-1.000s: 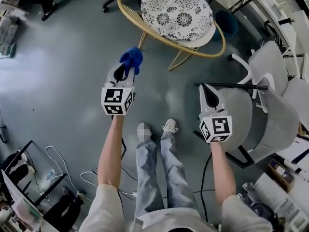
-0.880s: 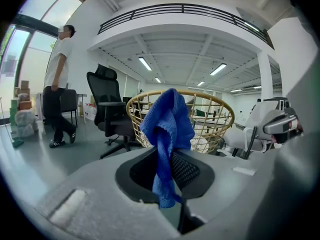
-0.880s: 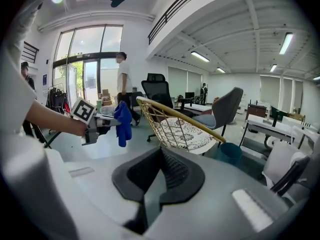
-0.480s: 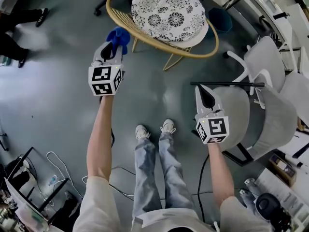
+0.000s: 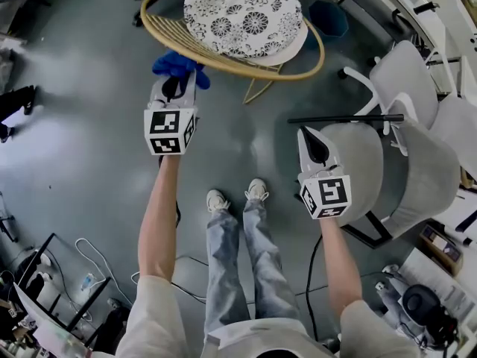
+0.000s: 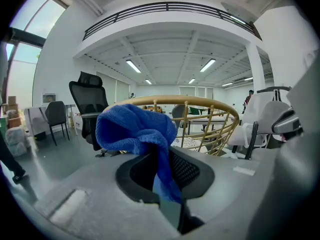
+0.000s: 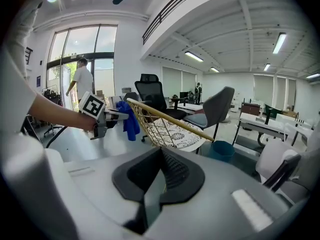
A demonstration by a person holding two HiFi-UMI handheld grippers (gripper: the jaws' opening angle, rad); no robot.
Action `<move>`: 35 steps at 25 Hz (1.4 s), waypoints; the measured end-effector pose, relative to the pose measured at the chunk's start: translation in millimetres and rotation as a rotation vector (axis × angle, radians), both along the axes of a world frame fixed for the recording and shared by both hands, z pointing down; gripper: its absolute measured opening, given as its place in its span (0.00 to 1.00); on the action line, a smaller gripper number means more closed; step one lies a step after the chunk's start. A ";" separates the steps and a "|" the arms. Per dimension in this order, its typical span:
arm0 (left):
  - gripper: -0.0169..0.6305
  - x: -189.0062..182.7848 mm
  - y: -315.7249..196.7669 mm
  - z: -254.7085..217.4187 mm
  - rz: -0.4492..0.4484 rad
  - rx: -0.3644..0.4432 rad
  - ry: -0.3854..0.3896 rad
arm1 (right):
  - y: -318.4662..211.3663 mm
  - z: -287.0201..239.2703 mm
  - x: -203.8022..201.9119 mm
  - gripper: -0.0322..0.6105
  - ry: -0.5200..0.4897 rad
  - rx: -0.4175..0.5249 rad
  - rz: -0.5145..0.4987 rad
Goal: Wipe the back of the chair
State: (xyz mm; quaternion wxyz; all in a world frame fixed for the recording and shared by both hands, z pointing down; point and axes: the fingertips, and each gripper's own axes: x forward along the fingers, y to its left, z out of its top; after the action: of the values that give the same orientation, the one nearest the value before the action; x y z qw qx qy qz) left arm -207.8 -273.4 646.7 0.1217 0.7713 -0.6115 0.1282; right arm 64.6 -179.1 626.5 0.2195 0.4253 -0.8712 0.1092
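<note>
The left gripper (image 5: 177, 82) pinches a blue cloth (image 5: 177, 64), which bunches up above its jaws. The cloth sits just beside the gold rim of the wicker chair (image 5: 253, 71), though whether the two touch cannot be told. A patterned cushion (image 5: 242, 17) lies on that chair's seat. The person's shoes (image 5: 216, 200) stand on the grey floor (image 5: 89, 140) between the arms. The right gripper (image 5: 309, 139) has its jaws pressed together on nothing, and is held over a grey chair (image 5: 365, 162).
</note>
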 end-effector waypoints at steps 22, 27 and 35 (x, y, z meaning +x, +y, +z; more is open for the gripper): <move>0.11 96.3 22.9 -2.4 0.046 0.001 0.052 | 19.4 -5.9 59.1 0.05 -0.005 0.003 0.049; 0.11 119.1 24.8 -2.5 0.086 -0.004 0.057 | 20.3 -8.9 67.2 0.05 -0.005 0.004 0.063; 0.11 143.0 25.3 -3.7 0.101 0.005 0.094 | 24.4 -8.8 70.7 0.05 0.002 0.005 0.083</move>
State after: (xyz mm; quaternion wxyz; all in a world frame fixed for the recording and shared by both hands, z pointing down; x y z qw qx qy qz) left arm -64.9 -248.2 643.0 0.1416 0.8067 -0.5656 0.0963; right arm 135.3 -154.7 617.7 0.2143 0.4619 -0.8529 0.1155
